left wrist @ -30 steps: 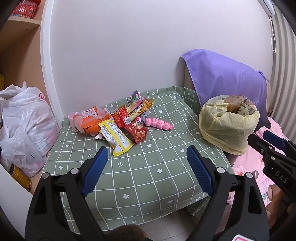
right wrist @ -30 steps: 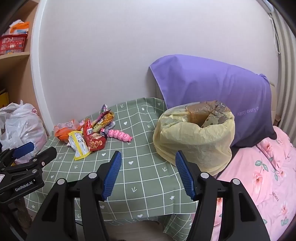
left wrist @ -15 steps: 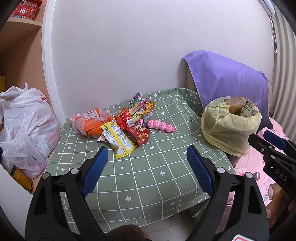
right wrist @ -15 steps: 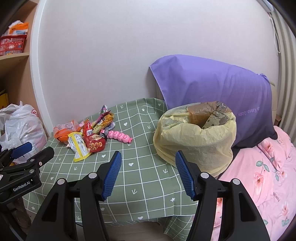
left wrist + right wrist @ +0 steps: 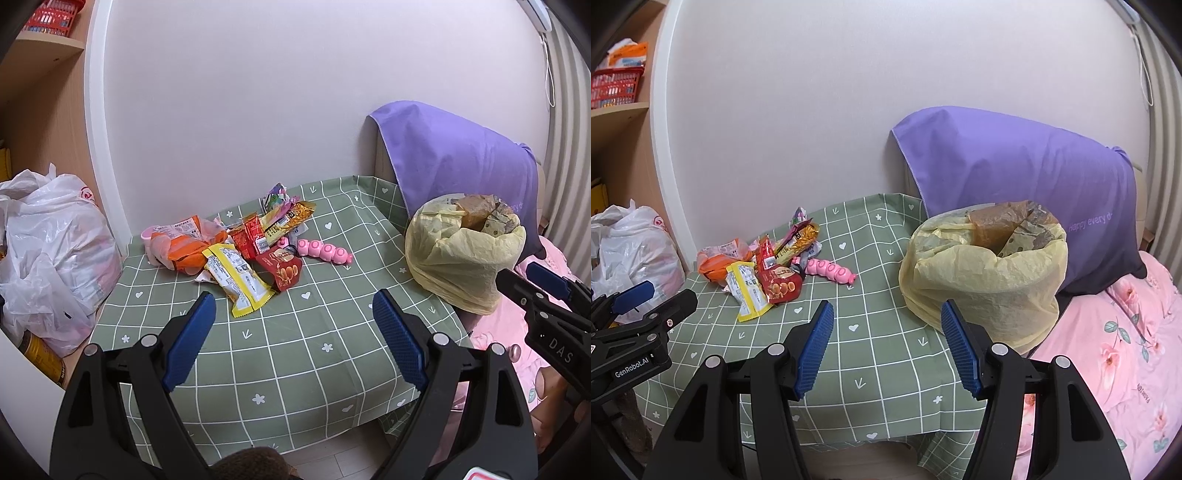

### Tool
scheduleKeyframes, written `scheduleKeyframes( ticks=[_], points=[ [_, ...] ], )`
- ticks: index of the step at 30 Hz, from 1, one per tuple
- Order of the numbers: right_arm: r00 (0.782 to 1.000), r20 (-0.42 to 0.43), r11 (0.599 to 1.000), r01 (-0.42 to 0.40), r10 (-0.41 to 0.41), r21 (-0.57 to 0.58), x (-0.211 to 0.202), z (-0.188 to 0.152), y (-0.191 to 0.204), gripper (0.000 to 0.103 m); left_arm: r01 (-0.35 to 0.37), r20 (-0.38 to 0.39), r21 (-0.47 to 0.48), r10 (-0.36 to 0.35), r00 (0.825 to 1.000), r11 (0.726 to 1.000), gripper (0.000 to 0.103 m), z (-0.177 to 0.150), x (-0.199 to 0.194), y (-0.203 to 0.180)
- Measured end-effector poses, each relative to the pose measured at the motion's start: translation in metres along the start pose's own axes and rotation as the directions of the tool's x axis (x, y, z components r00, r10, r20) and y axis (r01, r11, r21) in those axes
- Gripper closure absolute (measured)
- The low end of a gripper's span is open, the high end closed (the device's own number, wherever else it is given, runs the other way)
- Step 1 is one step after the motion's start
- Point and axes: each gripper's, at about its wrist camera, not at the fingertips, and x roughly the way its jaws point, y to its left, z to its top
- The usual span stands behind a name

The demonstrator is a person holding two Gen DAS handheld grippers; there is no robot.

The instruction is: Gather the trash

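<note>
A small bench (image 5: 295, 350) covered in a green checked cloth stands against a pale wall, seen from two handheld grippers held back at its near edge. The left gripper (image 5: 293, 328) has its blue-padded fingers spread wide and holds nothing; the right gripper (image 5: 886, 345) is likewise spread and empty. Both hover short of the cloth, probably because no piece has yet been chosen.

The trash is a loose heap of snack wrappers (image 5: 255, 243) lying at the far left of the bench, near the wall. Closest to the left gripper lies a yellow-edged wrapper (image 5: 238, 282), flat and partly clear of the pile, which looks the easiest first pick. Beside it sits a red biscuit packet (image 5: 282, 269), and behind it an orange packet (image 5: 184, 247). A pink segmented toy (image 5: 325, 252) rests just right of the heap (it may not be trash at all).

At the right edge of the bench stands a yellow bag (image 5: 986, 277), its mouth rolled open and already holding brown paper, so it seems set there to receive the wrappers. The right gripper is nearer this bag, perhaps to steady it. A purple pillow (image 5: 1015, 173) leans behind the bag, on a pink floral bed (image 5: 1115, 350). A full white plastic bag (image 5: 51, 258) sits left of the bench.
</note>
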Motion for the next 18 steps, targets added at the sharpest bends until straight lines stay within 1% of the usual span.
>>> scheduleKeyframes(
  ticks=[5,9,15,18],
  points=[
    [1.000,-0.006,1.000,0.000,0.000,-0.003,0.004,-0.001,0.001,0.046,-0.020,-0.028,0.025,0.020,0.999,0.999,0.020,-0.001,0.005,-0.002],
    [1.000,-0.012,1.000,-0.002,0.002,-0.007,0.009,-0.001,0.001,0.046,-0.032,-0.020,0.037,0.033,0.999,0.999,0.020,-0.002,0.007,-0.002],
    [1.000,-0.024,1.000,-0.006,0.006,-0.014,0.019,0.001,0.002,0.046,-0.027,-0.006,0.018,0.027,1.000,0.999,0.020,0.000,0.016,0.003],
    [1.000,-0.030,1.000,-0.006,0.006,-0.017,0.027,0.003,0.002,0.046,-0.022,-0.011,0.012,0.022,1.000,1.000,0.020,0.002,0.025,0.005]
  ],
)
